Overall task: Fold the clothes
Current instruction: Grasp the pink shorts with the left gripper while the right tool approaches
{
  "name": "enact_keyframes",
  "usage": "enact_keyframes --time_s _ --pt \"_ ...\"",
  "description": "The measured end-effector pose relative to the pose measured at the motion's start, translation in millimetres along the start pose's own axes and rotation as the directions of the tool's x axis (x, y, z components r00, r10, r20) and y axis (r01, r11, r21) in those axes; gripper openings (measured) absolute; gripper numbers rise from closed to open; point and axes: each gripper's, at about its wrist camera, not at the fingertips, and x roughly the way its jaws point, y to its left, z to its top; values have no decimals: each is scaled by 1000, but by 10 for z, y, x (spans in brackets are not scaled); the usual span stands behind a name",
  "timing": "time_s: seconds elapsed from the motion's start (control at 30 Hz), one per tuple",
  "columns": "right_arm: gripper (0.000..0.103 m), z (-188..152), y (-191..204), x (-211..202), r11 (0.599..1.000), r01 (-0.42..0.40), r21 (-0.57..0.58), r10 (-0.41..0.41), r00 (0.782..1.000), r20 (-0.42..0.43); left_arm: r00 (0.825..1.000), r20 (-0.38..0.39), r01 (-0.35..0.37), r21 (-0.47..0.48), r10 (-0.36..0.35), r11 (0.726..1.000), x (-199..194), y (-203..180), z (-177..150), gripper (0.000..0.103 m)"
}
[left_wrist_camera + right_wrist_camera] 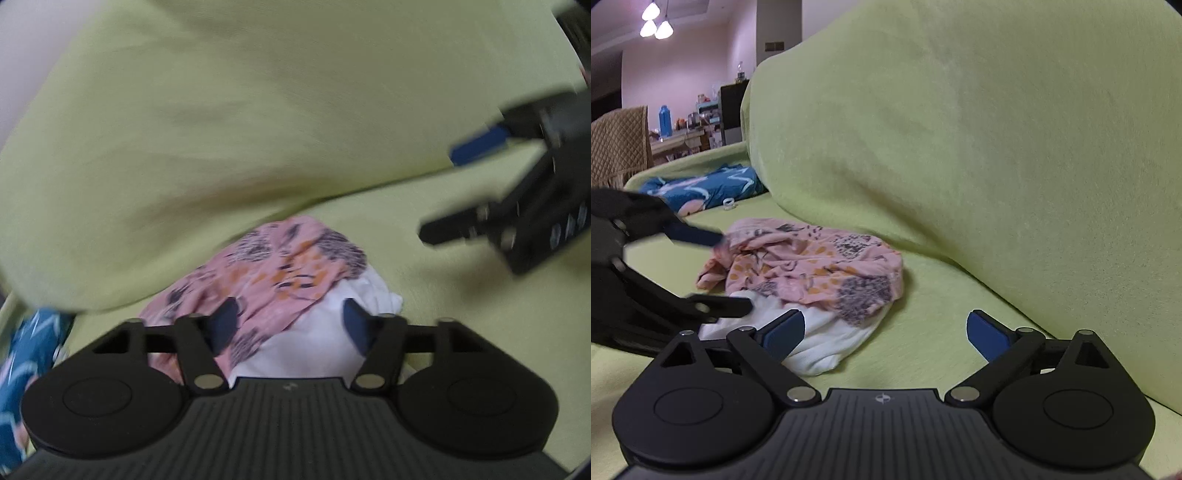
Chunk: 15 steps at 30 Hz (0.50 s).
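Note:
A crumpled pink patterned garment (273, 266) (812, 266) lies on a white garment (314, 339) (827, 343) on the green sofa seat (461, 332) (942, 354). My left gripper (290, 323) is open, its fingers on either side of the pile's near edge, just above it. It also shows in the right wrist view (733, 273), open at the pile's left side. My right gripper (886, 332) is open and empty, to the right of the pile; its left finger overlaps the white cloth. It shows in the left wrist view (443, 192), open.
A big green-covered backrest cushion (979, 147) rises behind the pile. A blue patterned garment (709, 186) (26, 369) and a small white ring (728, 203) lie further along the seat. A brown quilted chair (617, 144) and a cluttered table (679, 136) stand beyond.

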Motion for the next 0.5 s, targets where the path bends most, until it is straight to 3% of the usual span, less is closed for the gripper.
enact_keyframes --time_s 0.23,0.3,0.4,0.43,0.5 --pt "98 -15 -300 121 1000 -2 29 2 1000 0 998 25 47 149 -51 988 425 -210 37 54" --pt "98 -50 -353 149 999 -6 46 6 1000 -4 999 10 37 193 -40 981 543 -275 47 48" --pt "98 -112 -411 183 998 -2 65 2 1000 -10 999 -26 24 235 -19 972 741 -307 36 25" --pt "98 -133 -431 194 997 0 72 1 1000 -12 999 -33 23 222 -17 975 773 -286 29 12" --pt "98 -181 -447 206 996 -3 87 5 1000 -19 999 -25 30 170 -26 985 765 -214 15 7"
